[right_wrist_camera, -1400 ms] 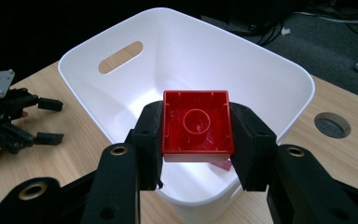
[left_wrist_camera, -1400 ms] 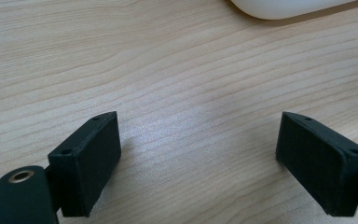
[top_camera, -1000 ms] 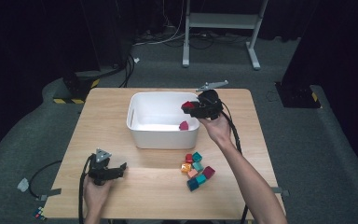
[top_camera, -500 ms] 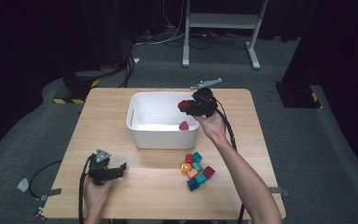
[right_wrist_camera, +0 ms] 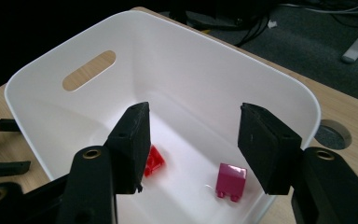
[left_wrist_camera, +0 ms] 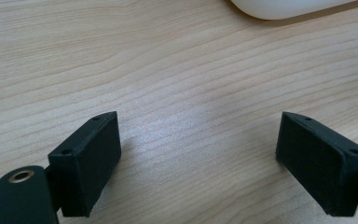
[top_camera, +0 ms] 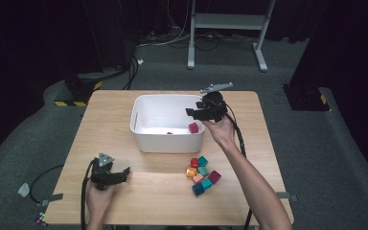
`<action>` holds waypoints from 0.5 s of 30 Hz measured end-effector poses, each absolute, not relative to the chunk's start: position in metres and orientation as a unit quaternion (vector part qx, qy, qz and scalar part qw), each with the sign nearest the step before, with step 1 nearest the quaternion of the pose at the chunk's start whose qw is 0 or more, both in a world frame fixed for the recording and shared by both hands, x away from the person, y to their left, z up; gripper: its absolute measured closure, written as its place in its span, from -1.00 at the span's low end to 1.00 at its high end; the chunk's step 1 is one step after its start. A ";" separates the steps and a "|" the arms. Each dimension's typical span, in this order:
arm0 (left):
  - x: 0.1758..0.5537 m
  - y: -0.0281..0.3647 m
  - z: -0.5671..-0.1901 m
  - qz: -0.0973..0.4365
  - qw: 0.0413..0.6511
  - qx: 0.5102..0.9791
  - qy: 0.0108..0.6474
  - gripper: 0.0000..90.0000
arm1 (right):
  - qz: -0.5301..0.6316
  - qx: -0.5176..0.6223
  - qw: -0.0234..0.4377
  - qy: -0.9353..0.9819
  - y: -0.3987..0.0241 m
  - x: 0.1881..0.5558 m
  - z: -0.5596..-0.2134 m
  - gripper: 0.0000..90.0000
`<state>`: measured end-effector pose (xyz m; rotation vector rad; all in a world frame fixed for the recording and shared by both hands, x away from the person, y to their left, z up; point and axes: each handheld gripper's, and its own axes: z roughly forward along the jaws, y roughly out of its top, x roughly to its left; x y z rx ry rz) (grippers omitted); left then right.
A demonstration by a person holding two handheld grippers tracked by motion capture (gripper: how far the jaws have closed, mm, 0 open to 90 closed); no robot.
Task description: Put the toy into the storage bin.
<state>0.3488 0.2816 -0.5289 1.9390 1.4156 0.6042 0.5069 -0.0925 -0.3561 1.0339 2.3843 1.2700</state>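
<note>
Right gripper view shows right gripper (right_wrist_camera: 193, 144) just opened above bin (right_wrist_camera: 279, 79), red block (right_wrist_camera: 153, 161) beside magenta block (right_wrist_camera: 231, 181).

Glossy white plastic bin (right_wrist_camera: 279, 79), matt wood-grain table (left_wrist_camera: 177, 79)

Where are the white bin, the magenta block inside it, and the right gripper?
white bin (top_camera: 146, 135), high view, front wall.
magenta block (right_wrist_camera: 230, 179), right gripper view, top face.
right gripper (right_wrist_camera: 193, 140), right gripper view, between its open jaws.

Two blocks (right_wrist_camera: 231, 181) in one bin (right_wrist_camera: 279, 79)
</note>
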 end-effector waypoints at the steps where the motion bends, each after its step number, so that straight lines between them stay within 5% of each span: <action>1: 0.349 0.282 -0.529 0.231 0.327 0.740 0.540 -0.69 | 0.438 0.354 0.126 0.817 -0.095 0.504 -0.355 -0.03; 15: 0.349 0.281 -0.529 0.231 0.326 0.741 0.540 -0.69 | 0.473 0.369 0.134 0.789 -0.151 0.461 -0.362 -0.02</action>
